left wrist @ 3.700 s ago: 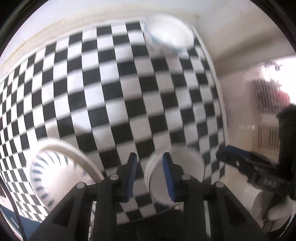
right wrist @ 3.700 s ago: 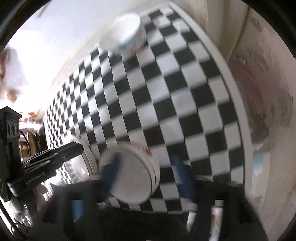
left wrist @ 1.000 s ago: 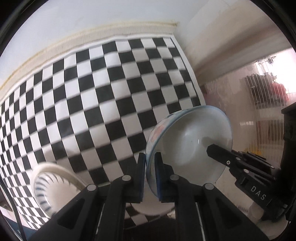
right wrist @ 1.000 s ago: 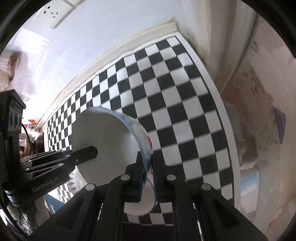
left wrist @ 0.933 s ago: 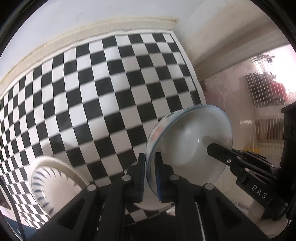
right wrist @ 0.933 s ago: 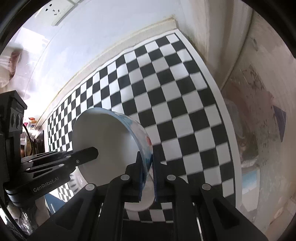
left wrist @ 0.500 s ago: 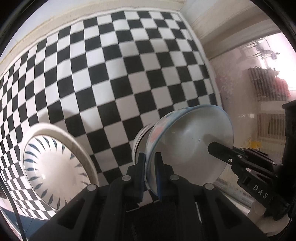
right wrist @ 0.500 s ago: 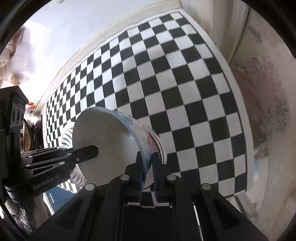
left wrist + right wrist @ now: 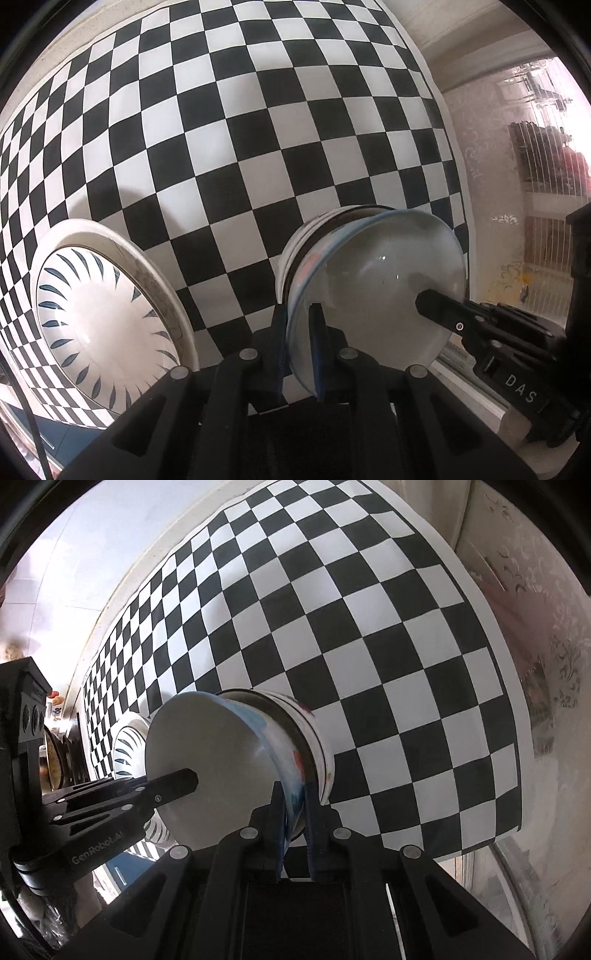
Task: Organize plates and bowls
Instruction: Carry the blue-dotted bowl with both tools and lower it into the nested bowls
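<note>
Near the worktop's right edge: we hold the upper bowl over the lower bowl.
Jaws: left gripper and right gripper clamp opposite rims.
Risk: uneven release could tip it.

A black and white checked cloth is spread flat over the table. A white wall is seen behind it. Pale patterned floor is seen beside it.
</note>
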`<state>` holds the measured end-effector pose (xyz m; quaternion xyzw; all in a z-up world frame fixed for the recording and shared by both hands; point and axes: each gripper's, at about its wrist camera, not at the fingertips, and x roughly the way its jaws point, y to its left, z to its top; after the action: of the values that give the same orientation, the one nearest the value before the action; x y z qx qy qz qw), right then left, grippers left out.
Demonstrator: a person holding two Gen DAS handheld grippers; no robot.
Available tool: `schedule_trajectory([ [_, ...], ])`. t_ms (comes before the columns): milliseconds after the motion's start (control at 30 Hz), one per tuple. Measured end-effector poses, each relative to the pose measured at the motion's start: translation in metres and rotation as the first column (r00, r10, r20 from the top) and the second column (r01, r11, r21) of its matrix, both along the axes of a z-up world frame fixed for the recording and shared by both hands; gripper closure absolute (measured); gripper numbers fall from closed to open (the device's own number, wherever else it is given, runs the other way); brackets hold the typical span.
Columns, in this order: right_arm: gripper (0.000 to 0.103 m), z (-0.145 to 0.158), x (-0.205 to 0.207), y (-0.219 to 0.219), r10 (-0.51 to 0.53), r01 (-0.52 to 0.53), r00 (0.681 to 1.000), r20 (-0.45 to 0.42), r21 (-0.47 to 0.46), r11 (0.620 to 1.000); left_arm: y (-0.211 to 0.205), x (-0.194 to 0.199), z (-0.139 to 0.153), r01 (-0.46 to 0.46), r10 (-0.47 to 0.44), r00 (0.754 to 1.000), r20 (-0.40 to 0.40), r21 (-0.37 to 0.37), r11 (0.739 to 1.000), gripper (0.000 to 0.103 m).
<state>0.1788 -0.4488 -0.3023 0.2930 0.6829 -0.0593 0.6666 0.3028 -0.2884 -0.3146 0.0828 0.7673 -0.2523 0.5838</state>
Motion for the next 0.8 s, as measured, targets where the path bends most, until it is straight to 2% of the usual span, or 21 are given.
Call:
schedule_trajectory([
  [133,0.092,-0.003,0.002,-0.003,-0.036,0.036,0.999,-0.028,0.026,0.999,0.000,0.002,-0.002,-0.007,0.007,1.000,-0.016,-0.009,1.000,0.094],
  [400,0.092,-0.003,0.004,-0.006,-0.032,0.033,0.999,-0.036,0.022,0.999,0.005,0.003,-0.006,-0.016,0.016,1.000,-0.023,-0.016,1.000,0.094],
  [800,0.089,-0.003,0.001,-0.006,-0.071,0.075,0.995,-0.066,0.068,0.995,0.009,-0.003,-0.012,-0.032,0.032,0.999,-0.044,-0.008,0.999,0.094],
])
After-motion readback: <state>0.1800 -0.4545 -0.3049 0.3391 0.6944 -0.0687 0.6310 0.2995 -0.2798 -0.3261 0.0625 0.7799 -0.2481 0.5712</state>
